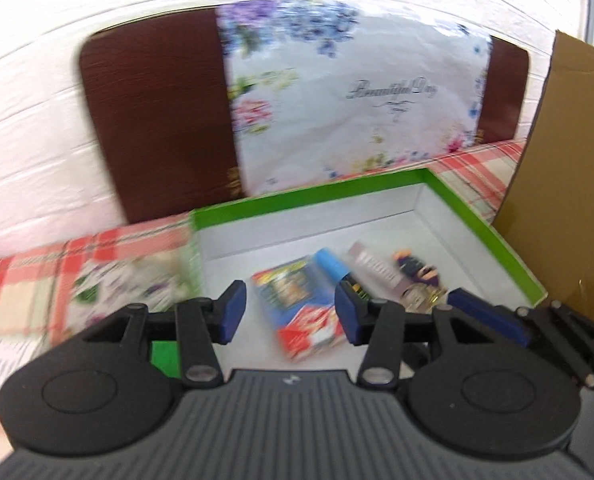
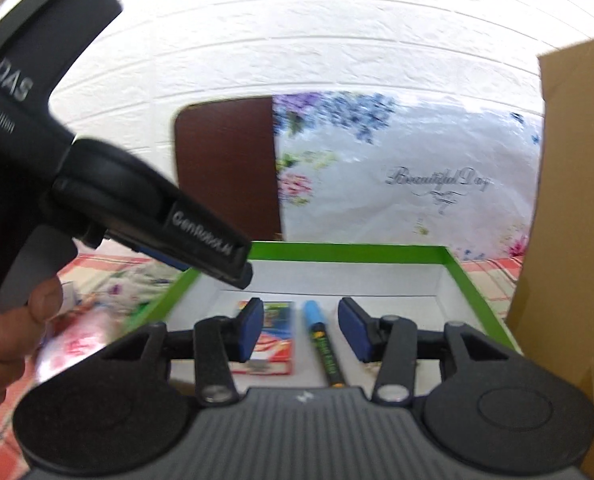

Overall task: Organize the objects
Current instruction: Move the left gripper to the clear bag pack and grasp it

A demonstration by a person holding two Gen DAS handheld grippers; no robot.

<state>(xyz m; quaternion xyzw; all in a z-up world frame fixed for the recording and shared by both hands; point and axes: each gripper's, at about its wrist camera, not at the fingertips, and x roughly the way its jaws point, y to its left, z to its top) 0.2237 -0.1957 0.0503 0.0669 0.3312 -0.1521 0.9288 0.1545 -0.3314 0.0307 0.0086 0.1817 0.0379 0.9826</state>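
I have both tongs over the green-rimmed box [image 1: 485, 236] on the checked cloth [image 1: 29, 280]: the left gripper [image 1: 289, 312] and the right gripper [image 2: 301, 330] each stand parted, with nothing between the pads. Inside the box lie a colourful card packet [image 2: 275, 336], a blue-capped marker [image 2: 321, 344] just beside it, and, on the marker's far side, a clear tube [image 1: 373, 268] and a small purple item [image 1: 417, 270].

Both wrist cameras sit close above the green-rimmed box [image 1: 481, 232], looking forward and downward toward the white brick wall [image 1: 37, 120]. Shared field: box interior, blue marker [image 2: 317, 332], floral bag [image 2: 417, 168], cardboard [image 2: 569, 200] at right.
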